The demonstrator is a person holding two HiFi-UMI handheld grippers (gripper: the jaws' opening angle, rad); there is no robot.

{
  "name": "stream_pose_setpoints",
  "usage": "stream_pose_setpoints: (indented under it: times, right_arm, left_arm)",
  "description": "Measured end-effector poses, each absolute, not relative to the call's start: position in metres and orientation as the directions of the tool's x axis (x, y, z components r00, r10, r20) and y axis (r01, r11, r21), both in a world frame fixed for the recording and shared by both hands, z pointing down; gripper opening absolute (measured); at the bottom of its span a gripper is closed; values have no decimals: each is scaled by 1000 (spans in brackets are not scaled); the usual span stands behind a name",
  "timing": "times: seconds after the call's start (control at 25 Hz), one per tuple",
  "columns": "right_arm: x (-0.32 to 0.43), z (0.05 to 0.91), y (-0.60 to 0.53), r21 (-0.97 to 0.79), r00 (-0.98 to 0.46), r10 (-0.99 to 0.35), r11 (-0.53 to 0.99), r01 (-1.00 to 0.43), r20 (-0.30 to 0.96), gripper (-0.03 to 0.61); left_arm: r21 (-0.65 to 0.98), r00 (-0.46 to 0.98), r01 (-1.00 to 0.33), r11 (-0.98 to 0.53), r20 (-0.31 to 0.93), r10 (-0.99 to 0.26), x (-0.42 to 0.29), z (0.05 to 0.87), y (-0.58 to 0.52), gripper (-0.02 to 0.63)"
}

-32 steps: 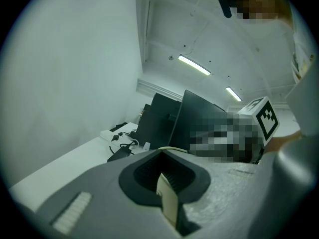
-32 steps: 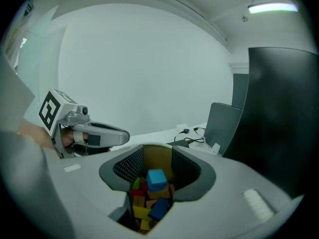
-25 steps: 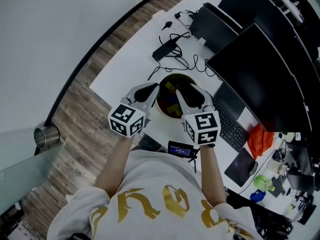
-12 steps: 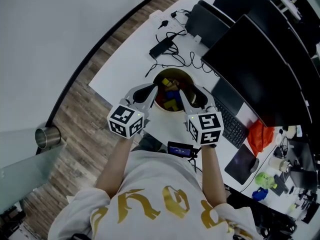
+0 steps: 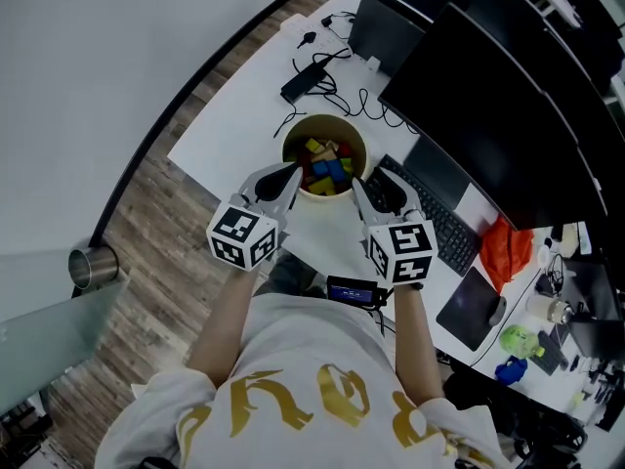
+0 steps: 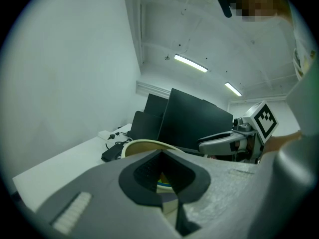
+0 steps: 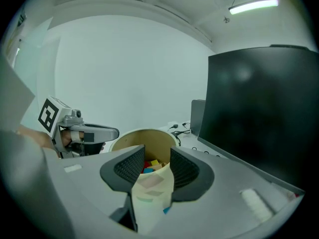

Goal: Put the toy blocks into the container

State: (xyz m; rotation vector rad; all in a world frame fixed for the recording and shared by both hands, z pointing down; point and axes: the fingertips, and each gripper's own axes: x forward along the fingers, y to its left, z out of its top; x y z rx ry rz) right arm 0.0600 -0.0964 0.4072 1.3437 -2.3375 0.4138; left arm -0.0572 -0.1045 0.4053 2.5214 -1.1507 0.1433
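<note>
Cream container (image 5: 325, 125) held by left claw (image 5: 291, 177), right claw (image 5: 357, 186).

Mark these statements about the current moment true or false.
1. The container holds coloured blocks. True.
2. The monitor shows a bright picture. False: its screen is dark.
3. The right gripper clamps the container's wall. True.
4. The left gripper hangs well clear of the container. False: its jaws close on the container's near wall.
5. The keyboard lies to the container's left. False: it lies to the container's right, in front of the monitor.
</note>
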Motion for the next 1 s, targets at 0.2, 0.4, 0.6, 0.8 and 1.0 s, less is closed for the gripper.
stream_pose_setpoints:
  times: [0.2,0.4,0.6,0.8,1.0]
  right_arm:
    - [72,415,-79,-58,-448,-743,487,-871,497,178]
    - [78,429,-62,-70,-457,-726,496,-866,515,179]
    - [81,442,-50,-77,-459,-709,500,-863,536,181]
    - [85,458,-43,-84,-451,-694,495,-865,562,181]
    - [89,475,-39,-87,-434,-677,483,-871,594,183]
  left_arm:
    - [279,640,-766,-579,245,-728,-55,409,-87,9]
    - [272,622,-780,-564,238,-746,-48,413,-68,9]
    - [277,630,-775,-568,268,-729,-39,427,-49,9]
    - [287,629,-776,-561,297,-718,-39,442,-40,9]
    - [298,635,-772,-561,324,-701,-39,456,-35,9]
